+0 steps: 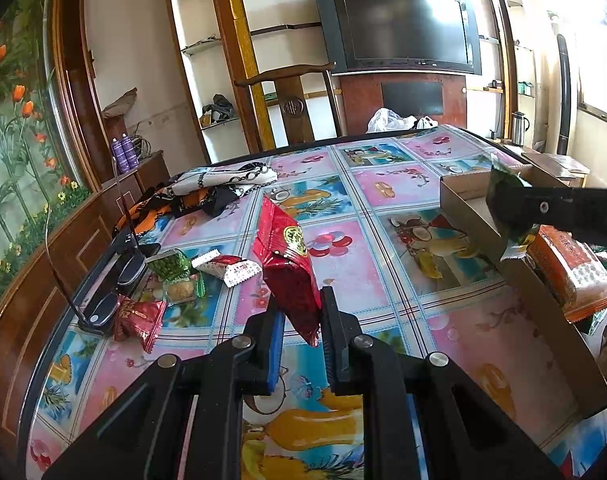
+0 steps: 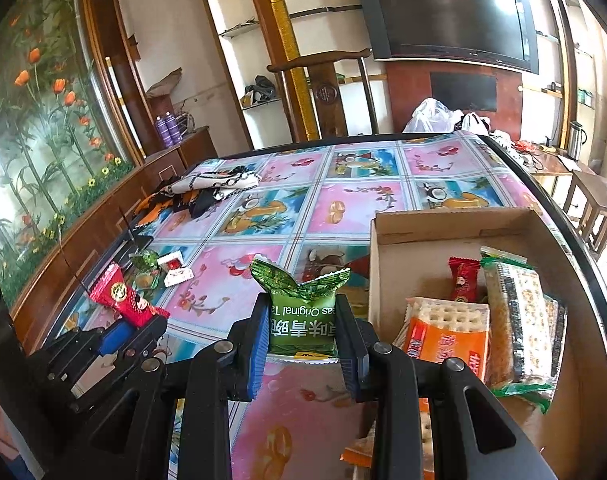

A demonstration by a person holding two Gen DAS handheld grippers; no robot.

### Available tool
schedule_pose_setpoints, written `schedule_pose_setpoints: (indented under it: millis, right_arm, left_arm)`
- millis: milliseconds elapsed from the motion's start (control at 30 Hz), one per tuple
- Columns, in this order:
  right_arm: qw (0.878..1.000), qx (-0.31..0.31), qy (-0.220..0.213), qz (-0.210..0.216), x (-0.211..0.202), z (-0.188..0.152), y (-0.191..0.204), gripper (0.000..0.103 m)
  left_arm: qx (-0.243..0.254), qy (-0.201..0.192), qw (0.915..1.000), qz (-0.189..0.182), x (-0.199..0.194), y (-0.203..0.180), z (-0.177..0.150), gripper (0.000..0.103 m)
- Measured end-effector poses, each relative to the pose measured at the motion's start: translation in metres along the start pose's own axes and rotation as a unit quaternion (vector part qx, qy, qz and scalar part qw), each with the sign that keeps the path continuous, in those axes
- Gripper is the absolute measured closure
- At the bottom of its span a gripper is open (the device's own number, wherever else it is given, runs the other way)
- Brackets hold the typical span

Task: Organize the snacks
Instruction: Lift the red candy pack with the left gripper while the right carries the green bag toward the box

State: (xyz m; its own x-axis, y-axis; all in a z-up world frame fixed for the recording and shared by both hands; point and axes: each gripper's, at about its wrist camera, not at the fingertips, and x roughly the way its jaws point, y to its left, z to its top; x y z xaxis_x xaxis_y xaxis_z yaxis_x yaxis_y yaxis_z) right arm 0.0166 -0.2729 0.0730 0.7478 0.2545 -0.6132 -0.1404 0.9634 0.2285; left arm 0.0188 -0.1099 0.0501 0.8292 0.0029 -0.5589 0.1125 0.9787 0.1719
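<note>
Both grippers loaded. Your left gripper [image 1: 299, 320] has its fingers clamped on a red snack packet [image 1: 289, 264], lifted above the tabletop [image 1: 383, 280]; your right gripper [image 2: 301, 338] pinches a green pea packet [image 2: 301, 300] just left of the cardboard box [image 2: 455, 224]. Carry the green one over the box's near wall before you let go; aim for the bare back corner, since crackers [image 2: 447, 332] crowd the front. Loose snacks [image 1: 175, 280] and a phone stand [image 1: 115, 276] sit near the left edge; the tabletop's middle lies free.
</note>
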Motion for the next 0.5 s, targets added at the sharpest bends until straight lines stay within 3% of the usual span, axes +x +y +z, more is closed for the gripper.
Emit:
schedule_pose_setpoints:
  millis: [500]
  right_arm:
    - [0.999,0.033,-0.014,-0.006,-0.011,0.007,-0.024,0.07]
  left_arm:
    - [-0.001,0.003,1.0,-0.001,0.002,-0.001,0.0,0.087]
